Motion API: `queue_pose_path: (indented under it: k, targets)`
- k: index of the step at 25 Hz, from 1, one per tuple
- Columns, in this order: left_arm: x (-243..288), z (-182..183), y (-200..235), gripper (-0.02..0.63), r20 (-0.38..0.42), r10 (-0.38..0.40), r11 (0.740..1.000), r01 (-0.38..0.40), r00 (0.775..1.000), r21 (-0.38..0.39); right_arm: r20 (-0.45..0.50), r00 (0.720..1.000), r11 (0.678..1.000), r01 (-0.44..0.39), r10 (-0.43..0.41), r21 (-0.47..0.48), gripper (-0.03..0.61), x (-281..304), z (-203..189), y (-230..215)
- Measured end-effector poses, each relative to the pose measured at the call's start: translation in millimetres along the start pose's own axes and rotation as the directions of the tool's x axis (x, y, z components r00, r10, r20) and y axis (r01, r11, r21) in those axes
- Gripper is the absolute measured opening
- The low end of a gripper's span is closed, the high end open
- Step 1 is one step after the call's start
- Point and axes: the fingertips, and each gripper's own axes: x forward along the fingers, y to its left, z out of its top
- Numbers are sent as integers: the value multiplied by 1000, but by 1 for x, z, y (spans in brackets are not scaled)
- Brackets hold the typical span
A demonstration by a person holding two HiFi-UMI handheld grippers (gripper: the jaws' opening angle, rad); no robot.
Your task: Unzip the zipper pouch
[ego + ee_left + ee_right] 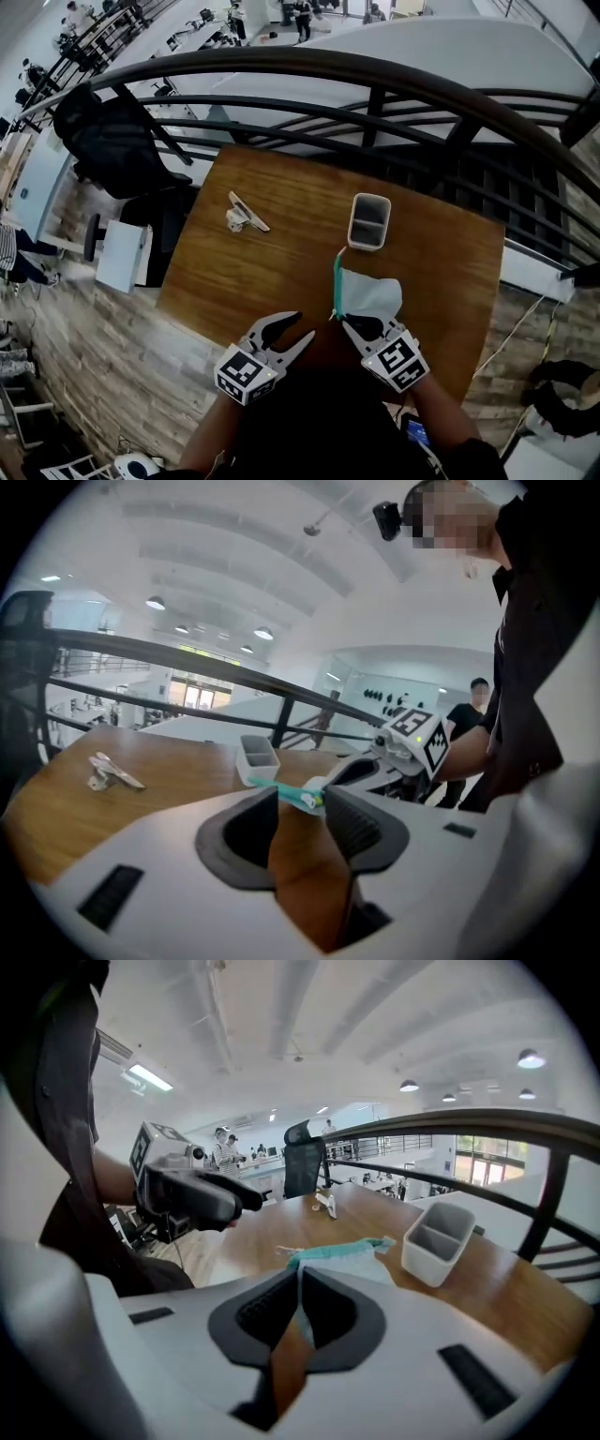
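**A:** Head view first. Where is the pouch?

**B:** The pouch (373, 292) lies on the table (262, 272), low and a bit right of the middle. Its green zipper (337, 281) runs along its left side. The right hand-held gripper (354, 323) is squeezed tight on the pouch's near corner. The left hand-held gripper (305, 326) is just beside it, with its jaws apart and nothing in them.

**A:** And the left gripper view?

**B:** In the middle, the jaws stand partly apart. The zipper's end sits just ahead of the tips, with what looks like a small pale pull (312, 800). I think the pads do not press on it yet.

**A:** The right gripper view?

**B:** In the middle, the jaws are pinched on the pouch cloth. A white bin (439, 1239) stands at the right, well apart.

**A:** What could go wrong?

**B:** The pull is tiny. If the left jaws close a bit off, they may miss it or grab only cloth. Then the zipper won't slide. And if the right one holds too little cloth, a tug could pull the pouch free and drag it over the table.
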Motion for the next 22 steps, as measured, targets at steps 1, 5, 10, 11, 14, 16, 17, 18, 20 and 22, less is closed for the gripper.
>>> queue_pose_path:
  k: [1,5,10,11,14,16,17,18,20,22]
  targets:
    - [6,-3,-2,163,-23,-34,999,34,999,24,6,1000,1000,18,-18,19,14,-1,2,-2]
    - [21,-9,-6,141,-98,-126,983,137,987,124,16,997,995,80,-81,53,12,-7,8,-1]
    - [30,-19,-15,120,-184,-243,934,281,952,222,12,992,989,128,-129,77,12,-9,7,5]
    - [31,-19,-16,117,-193,-258,924,300,947,236,5,990,987,138,-139,82,12,-9,6,6]
    - [35,-17,-21,114,-219,-290,901,343,932,264,-16,987,983,163,-163,83,12,-11,6,8]
    - [39,-20,-24,114,-245,-304,884,368,921,286,-19,984,980,180,-179,84,12,-12,7,8]
    - [41,-22,-24,114,-253,-309,878,377,917,296,-19,983,979,186,-185,87,12,-11,8,8]
    - [42,-23,-23,114,-256,-310,874,380,916,301,-17,982,978,190,-189,90,12,-8,10,8]
    - [44,-24,-20,114,-257,-309,874,380,916,304,-15,981,976,194,-194,93,11,-5,12,9]
    - [48,-25,-19,114,-264,-310,870,385,913,309,-15,980,975,201,-201,98,11,-6,12,9]
